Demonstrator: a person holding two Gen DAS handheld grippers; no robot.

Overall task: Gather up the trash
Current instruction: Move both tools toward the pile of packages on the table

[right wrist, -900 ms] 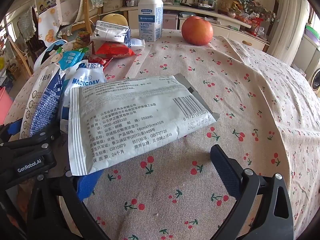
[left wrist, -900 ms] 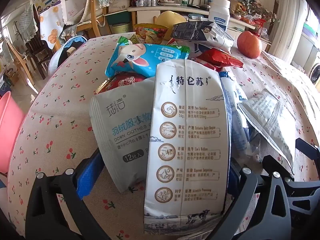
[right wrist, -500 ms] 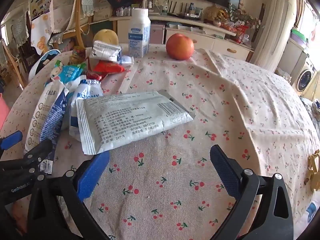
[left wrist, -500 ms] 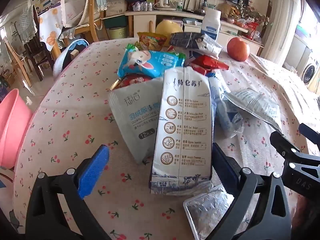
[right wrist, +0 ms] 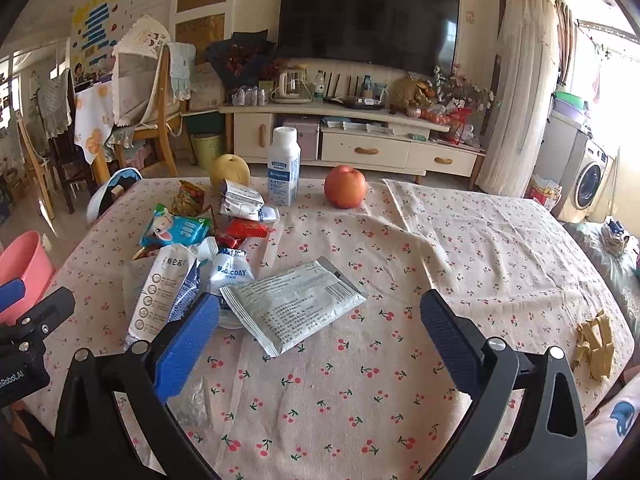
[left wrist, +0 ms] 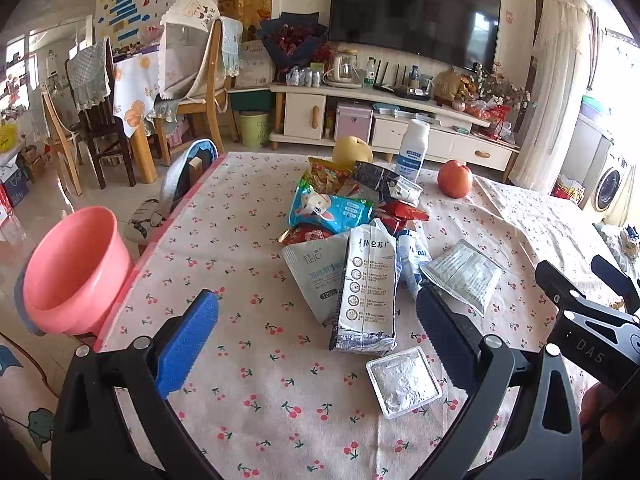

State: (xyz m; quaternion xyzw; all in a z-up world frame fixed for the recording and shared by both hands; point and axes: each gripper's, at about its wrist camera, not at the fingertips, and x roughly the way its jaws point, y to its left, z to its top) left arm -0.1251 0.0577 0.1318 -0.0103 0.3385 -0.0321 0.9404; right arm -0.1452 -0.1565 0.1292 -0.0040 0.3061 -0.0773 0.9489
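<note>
A heap of trash lies on the cherry-print tablecloth (left wrist: 240,240): a flattened milk carton (left wrist: 366,292), a grey wipes pouch (left wrist: 316,272), a blue snack bag (left wrist: 328,210), a red wrapper (left wrist: 404,214) and a silver pouch (left wrist: 464,274). A small foil-lidded tray (left wrist: 404,380) sits nearer. My left gripper (left wrist: 316,320) hangs open above the cloth, short of the carton, with nothing between its fingers. My right gripper (right wrist: 320,332) is open too, just in front of the silver pouch (right wrist: 296,308) and apart from it. The carton (right wrist: 160,292) lies to its left.
A pink basin (left wrist: 72,268) stands off the table's left edge. At the far side are a pear (right wrist: 230,170), a white bottle (right wrist: 283,170) and an apple (right wrist: 345,186). A yellowish crumpled scrap (right wrist: 596,344) lies at the right edge. Chairs and a TV cabinet stand beyond.
Both grippers have drawn back and up from the pile, so the carton and pouches look smaller and farther. The foil tray and pink basin have come into view. Nothing was taken hold of.
</note>
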